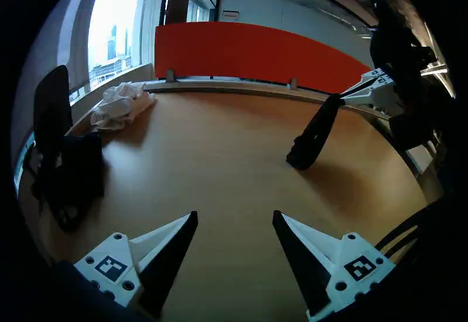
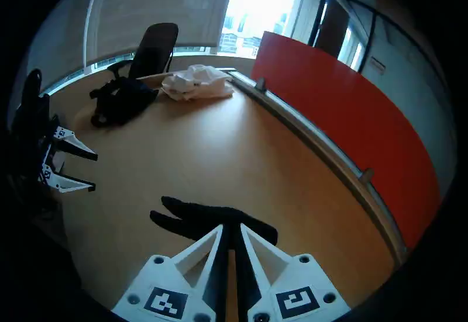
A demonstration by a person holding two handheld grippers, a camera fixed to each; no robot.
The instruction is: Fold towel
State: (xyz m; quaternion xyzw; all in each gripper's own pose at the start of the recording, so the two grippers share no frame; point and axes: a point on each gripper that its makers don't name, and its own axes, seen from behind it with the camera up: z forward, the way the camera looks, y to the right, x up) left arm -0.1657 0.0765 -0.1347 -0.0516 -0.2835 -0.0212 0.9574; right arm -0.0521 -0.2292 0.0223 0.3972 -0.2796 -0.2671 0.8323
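The right gripper (image 2: 231, 227) is pinching the dark towel (image 2: 193, 214), fingers clamped on its edge; the left gripper (image 1: 234, 214) is hovering with fingers apart; so thin a pinch is risking a slip.

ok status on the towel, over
Left gripper open, empty. Right gripper shut on black towel, one end lifted, other end on table. White cloth, black bag well aside.

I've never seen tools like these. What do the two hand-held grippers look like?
The left gripper and right gripper match: each has two white fingers tapering to a point, black pads along the inner faces, small screw holes, and a square black-and-white marker at each finger's base.
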